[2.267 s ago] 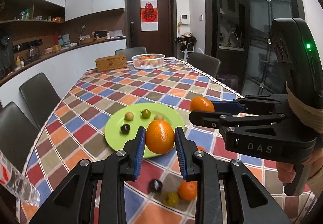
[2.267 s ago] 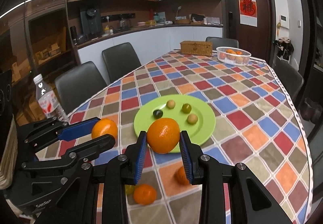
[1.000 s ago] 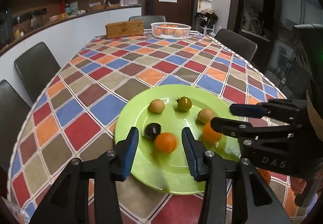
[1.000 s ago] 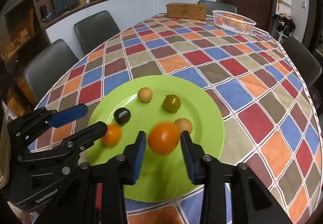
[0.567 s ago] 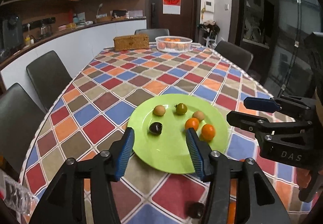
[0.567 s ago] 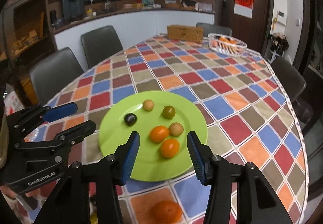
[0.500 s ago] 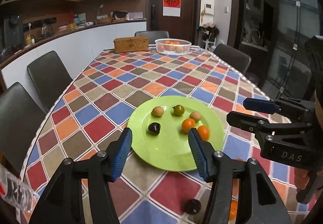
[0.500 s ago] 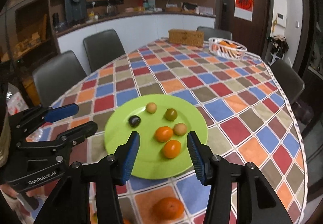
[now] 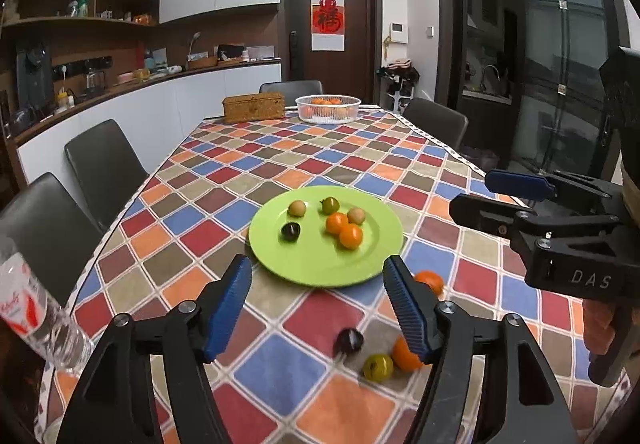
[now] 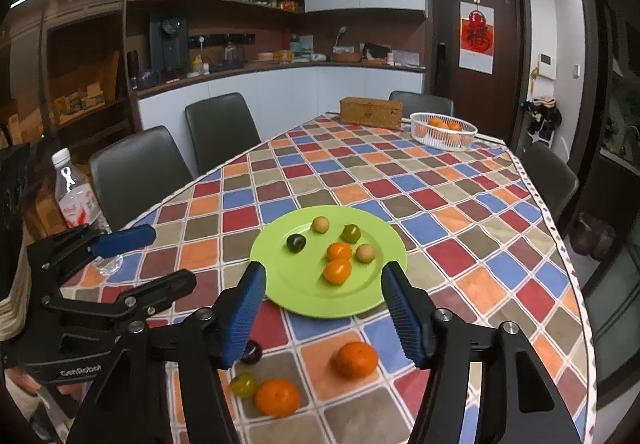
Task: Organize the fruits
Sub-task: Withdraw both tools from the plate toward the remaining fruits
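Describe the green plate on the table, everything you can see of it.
The green plate is round, shallow and bright lime, smooth like plastic, though its material is unclear. It lies flat on the checkered tablecloth, near the table's close end. Six small fruits rest on it: two oranges touching, two tan, one green, one dark. Both open grippers hover short of its near rim; neither touches it.

- Table [image 10: 500,211] under a checked cloth – bears a green plate [image 10: 372,296], white basket [image 10: 444,139], wicker box [image 10: 370,111], water bottle [image 10: 78,203].
- Loose on the cloth – two oranges [image 10: 356,359], a dark fruit [image 9: 350,340], a green one [image 9: 378,367].
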Action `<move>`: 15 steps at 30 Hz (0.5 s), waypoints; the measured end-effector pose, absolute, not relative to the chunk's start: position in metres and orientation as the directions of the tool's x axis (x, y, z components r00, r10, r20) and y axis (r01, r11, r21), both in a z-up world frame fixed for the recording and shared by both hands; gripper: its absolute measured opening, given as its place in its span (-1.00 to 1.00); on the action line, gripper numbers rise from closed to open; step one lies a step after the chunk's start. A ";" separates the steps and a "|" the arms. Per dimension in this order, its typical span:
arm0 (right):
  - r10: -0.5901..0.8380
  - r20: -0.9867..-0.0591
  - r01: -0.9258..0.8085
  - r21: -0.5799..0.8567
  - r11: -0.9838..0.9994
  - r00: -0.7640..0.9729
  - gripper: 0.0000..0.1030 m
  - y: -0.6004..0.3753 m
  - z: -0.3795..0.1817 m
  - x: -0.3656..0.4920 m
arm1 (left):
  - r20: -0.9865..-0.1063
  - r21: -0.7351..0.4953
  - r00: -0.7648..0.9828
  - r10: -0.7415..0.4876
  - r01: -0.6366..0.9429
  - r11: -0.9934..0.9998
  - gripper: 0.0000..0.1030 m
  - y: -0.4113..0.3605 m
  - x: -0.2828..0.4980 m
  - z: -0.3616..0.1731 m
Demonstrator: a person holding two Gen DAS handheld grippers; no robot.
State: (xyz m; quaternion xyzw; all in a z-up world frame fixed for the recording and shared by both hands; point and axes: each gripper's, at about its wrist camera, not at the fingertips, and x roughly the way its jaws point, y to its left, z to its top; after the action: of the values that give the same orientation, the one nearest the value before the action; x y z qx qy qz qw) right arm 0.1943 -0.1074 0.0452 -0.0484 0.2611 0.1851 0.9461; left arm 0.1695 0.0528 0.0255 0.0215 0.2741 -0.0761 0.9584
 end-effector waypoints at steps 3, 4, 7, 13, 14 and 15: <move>0.329 -0.506 -0.379 0.005 0.926 0.798 0.19 -0.109 0.043 0.179 | -0.527 0.013 0.839 -0.139 0.171 0.985 0.34 0.050 0.155 0.023; 0.332 -0.504 -0.382 0.004 0.924 0.798 0.19 -0.110 0.042 0.174 | -0.524 0.020 0.841 -0.138 0.174 0.985 0.34 0.048 0.151 0.022; 0.327 -0.502 -0.388 -0.019 0.921 0.801 0.19 -0.109 0.038 0.160 | -0.514 0.035 0.845 -0.147 0.192 0.981 0.35 0.045 0.137 0.019; 0.308 -0.502 -0.391 -0.065 0.918 0.808 0.19 -0.110 0.031 0.138 | -0.508 0.063 0.844 -0.174 0.237 0.969 0.35 0.038 0.117 0.011; 0.308 -0.503 -0.392 -0.069 0.917 0.807 0.19 -0.110 0.030 0.136 | -0.507 0.073 0.843 -0.180 0.250 0.966 0.35 0.036 0.115 0.010; 0.308 -0.507 -0.396 -0.073 0.916 0.805 0.19 -0.110 0.030 0.133 | -0.505 0.085 0.843 -0.185 0.261 0.962 0.34 0.035 0.112 0.009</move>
State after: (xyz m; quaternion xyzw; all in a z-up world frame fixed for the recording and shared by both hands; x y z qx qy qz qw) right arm 0.1334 -0.1102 0.0295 -0.0876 0.2506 0.1859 0.9460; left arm 0.1123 0.0346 0.0091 0.0752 0.2549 -0.1165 0.9570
